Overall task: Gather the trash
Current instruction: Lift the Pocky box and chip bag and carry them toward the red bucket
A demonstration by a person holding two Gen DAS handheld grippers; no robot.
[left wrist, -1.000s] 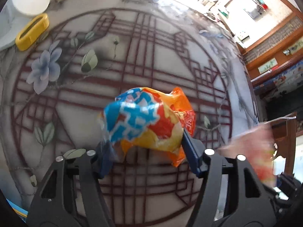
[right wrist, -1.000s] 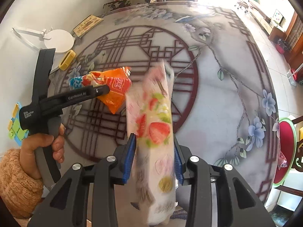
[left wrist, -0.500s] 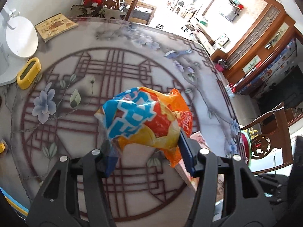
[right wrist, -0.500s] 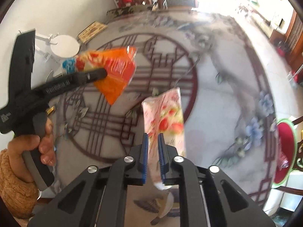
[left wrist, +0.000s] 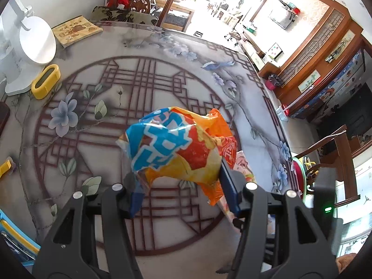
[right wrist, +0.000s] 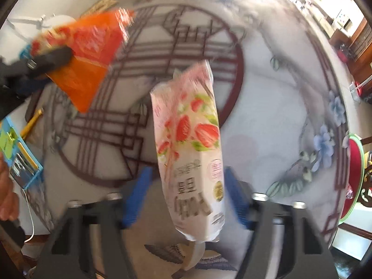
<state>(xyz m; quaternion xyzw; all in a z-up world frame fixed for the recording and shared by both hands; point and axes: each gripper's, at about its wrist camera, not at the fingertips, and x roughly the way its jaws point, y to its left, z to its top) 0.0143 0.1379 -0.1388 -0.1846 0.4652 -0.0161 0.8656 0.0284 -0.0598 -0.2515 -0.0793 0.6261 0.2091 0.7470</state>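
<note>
A crumpled orange, blue and yellow snack bag (left wrist: pixel 172 148) hangs above the patterned table (left wrist: pixel 162 81), with my left gripper (left wrist: pixel 181 190) shut on its lower part. The right wrist view shows the same bag (right wrist: pixel 88 46) at upper left, blurred. A pink wrapper printed with strawberries (right wrist: pixel 188 139) stands lengthwise between the blue pads of my right gripper (right wrist: pixel 186 186). Those jaws are opening, and a gap shows beside the left pad, so the pads do not press the wrapper. A corner of the pink wrapper (left wrist: pixel 241 165) peeks out behind the snack bag.
At the table's far left stand a white round lamp base (left wrist: pixel 37 44), a yellow oblong holder (left wrist: pixel 45 84) and a book (left wrist: pixel 76 31). A wooden chair (left wrist: pixel 151 2) stands behind the table. A blue item (right wrist: pixel 21 158) sits at the near left edge, and a red stool (right wrist: pixel 353 162) stands to the right.
My left gripper has risen with the snack bag, so more of the room shows. My right gripper pinched the pink wrapper, then spread its jaws and sank toward the table.
</note>
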